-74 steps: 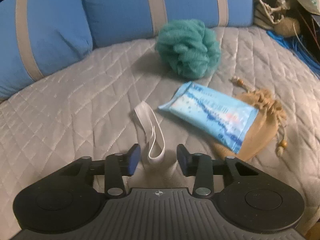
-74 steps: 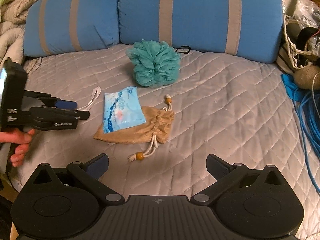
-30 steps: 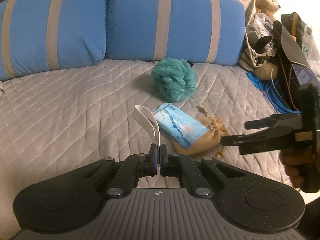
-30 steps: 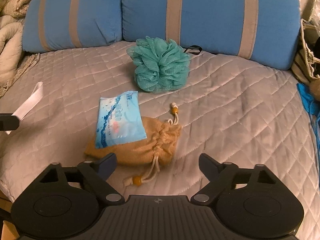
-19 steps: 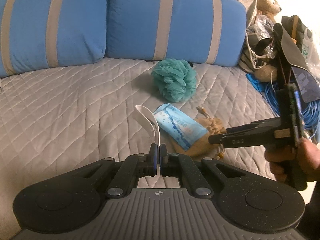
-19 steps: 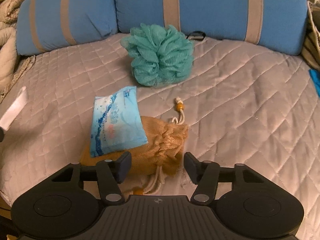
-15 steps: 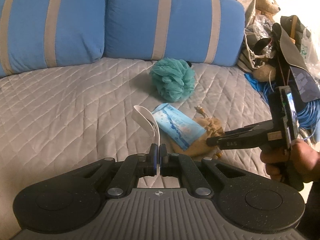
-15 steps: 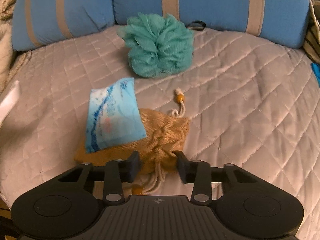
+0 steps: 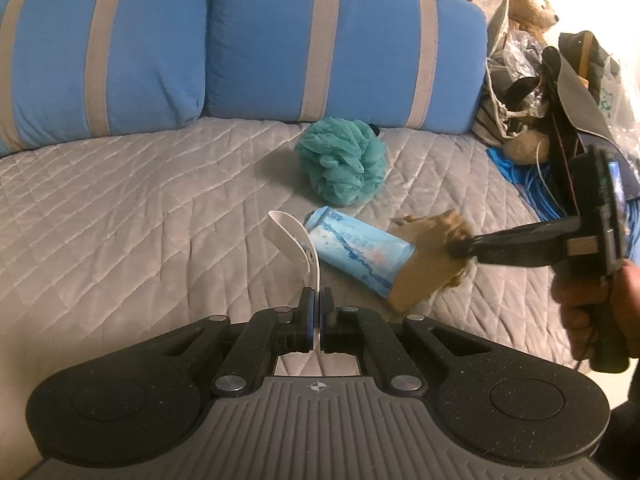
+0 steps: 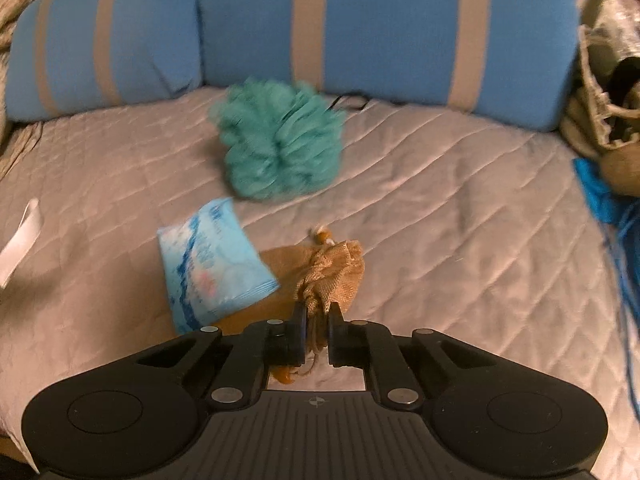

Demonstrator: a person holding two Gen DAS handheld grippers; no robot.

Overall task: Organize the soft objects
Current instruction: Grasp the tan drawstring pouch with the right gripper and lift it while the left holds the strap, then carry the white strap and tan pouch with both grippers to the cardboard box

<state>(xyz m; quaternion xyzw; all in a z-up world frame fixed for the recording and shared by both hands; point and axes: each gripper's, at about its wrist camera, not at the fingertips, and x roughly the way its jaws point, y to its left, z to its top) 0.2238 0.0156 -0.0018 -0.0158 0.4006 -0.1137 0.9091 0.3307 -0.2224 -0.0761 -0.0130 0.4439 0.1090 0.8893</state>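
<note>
The right gripper (image 10: 318,312), wide apart a second ago above the tan drawstring pouch (image 10: 332,272), has just been closing and now pinches the pouch's gathered neck, raising that end off the grey quilted cover (image 9: 120,216), while the left gripper (image 9: 319,312) stays pressed together on a white elastic band (image 9: 296,244) curling up toward 11 o'clock. A blue tissue pack (image 10: 212,256) leans across the pouch at its 9 o'clock, a teal bath pouf (image 10: 280,144) sits at 12 o'clock before two blue striped cushions (image 9: 340,48), and clutter with a teddy bear (image 9: 528,4) crowds 2 o'clock.
</note>
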